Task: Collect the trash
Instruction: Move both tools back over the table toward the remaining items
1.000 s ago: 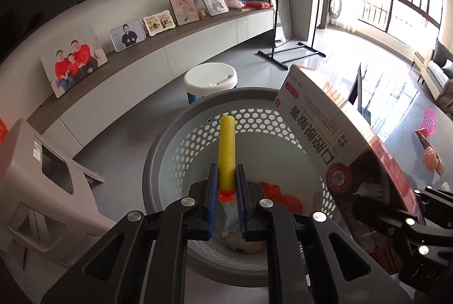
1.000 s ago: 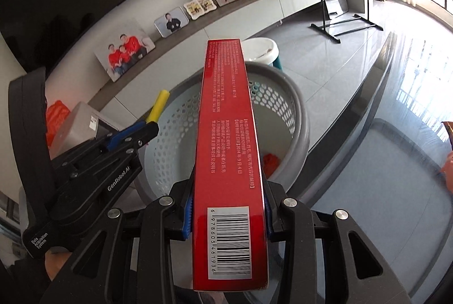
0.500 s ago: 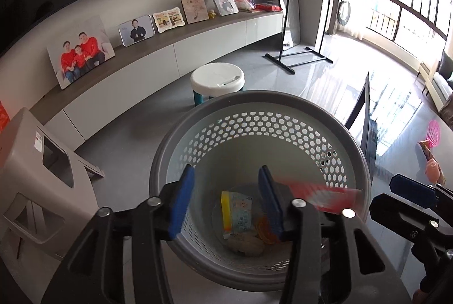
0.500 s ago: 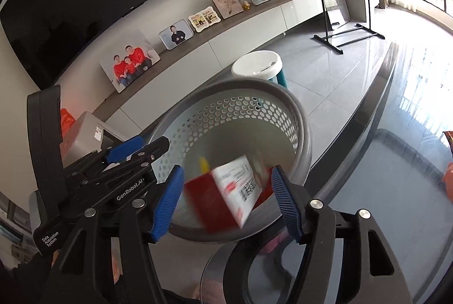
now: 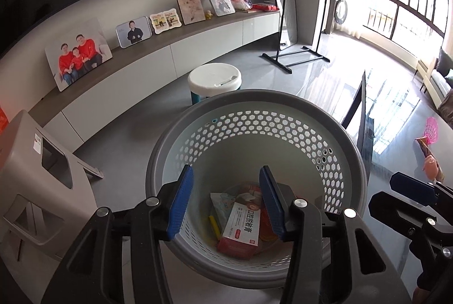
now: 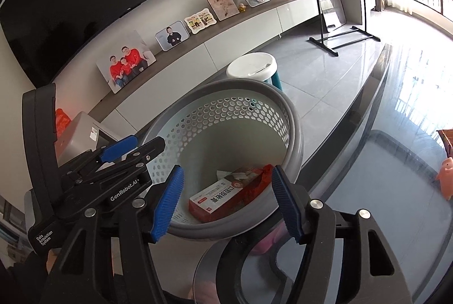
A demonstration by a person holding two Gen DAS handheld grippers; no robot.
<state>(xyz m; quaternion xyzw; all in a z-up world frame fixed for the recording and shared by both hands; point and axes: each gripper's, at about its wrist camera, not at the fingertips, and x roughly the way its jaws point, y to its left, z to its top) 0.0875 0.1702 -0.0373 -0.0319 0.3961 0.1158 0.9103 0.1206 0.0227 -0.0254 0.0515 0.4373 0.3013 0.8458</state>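
At the far left a grey plastic stool point(image 5: 36, 176) stands on the floor, and behind it a long low cabinet point(image 5: 158, 55) runs along the wall with framed photographs point(image 5: 78, 53) propped on its top. The left gripper point(image 5: 226, 200) hangs above the near rim of the grey basket point(image 5: 254, 103), its blue-padded fingers point(image 5: 181, 202) spread wide apart with nothing between them. Through that gap the bottom of the basket shows: a red and white box point(image 5: 240, 231) lies flat there with its printed face up, a thin yellow stick point(image 5: 214, 226) lies just beside it on its left, and a pale wrapper point(image 5: 223, 199) and some red and orange scraps sit behind and beside the box, partly hidden by the right-hand finger. Beyond the basket a round white stool point(image 5: 214, 77) stands on the grey floor, and farther right a black clothes rack point(image 5: 294, 55) with a towel hanging on it. In the right wrist view the right gripper point(image 6: 226, 200) is also spread wide and holds nothing, poised over the near rim of the basket, with the box lying inside between its fingers point(image 6: 167, 205). To the right of the basket lies a glossy glass tabletop point(image 6: 396, 162), with a small pink toy point(image 6: 446, 181) near its right edge.
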